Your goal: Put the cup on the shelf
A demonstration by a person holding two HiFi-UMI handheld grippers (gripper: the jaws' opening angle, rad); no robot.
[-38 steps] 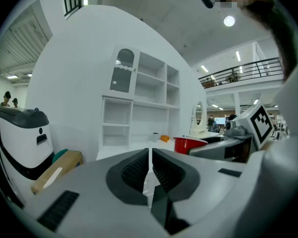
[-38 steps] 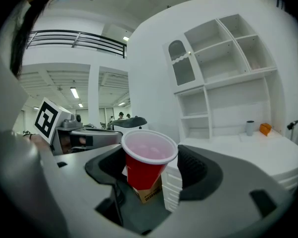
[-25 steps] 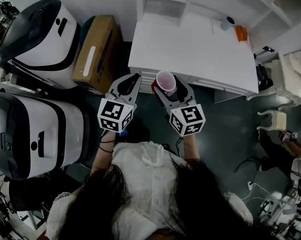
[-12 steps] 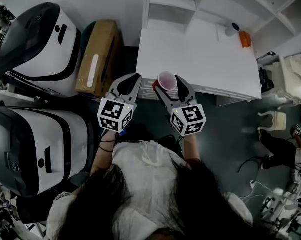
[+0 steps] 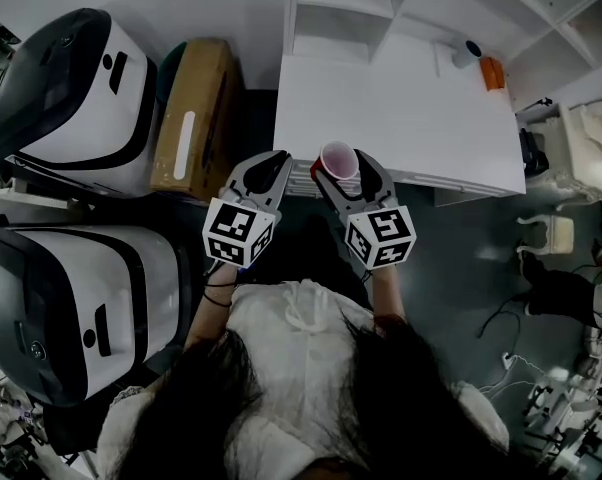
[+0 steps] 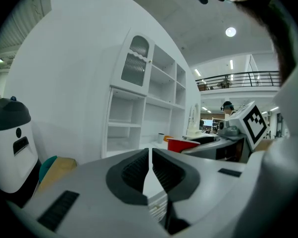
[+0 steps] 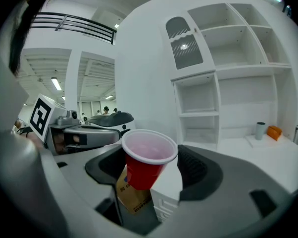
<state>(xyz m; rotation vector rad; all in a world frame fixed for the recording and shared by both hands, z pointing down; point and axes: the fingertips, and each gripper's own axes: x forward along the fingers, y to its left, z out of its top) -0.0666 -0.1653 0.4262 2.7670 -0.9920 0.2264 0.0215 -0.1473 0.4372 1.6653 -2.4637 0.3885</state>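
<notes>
Head view: two big white-and-black machines fill the 9 o'clock side, with a cardboard box standing between them and the table. The white shelf unit rises at 12 o'clock, at the table's far edge, and its compartments look empty. The left tongs are closed together on nothing and held at 9 o'clock of the right pair. The right tongs are clamped on the red cup, mouth up. It hangs over the table's near edge, well short of the shelf. At 1 o'clock on the far table stand a small grey cup and an orange object.

In the right gripper view the red cup leans slightly between the pads. Its thin wall could likely buckle or slide out if the squeeze changes on the way. Its rim could also catch a shelf board if it goes in too high, which might tip it on release.
</notes>
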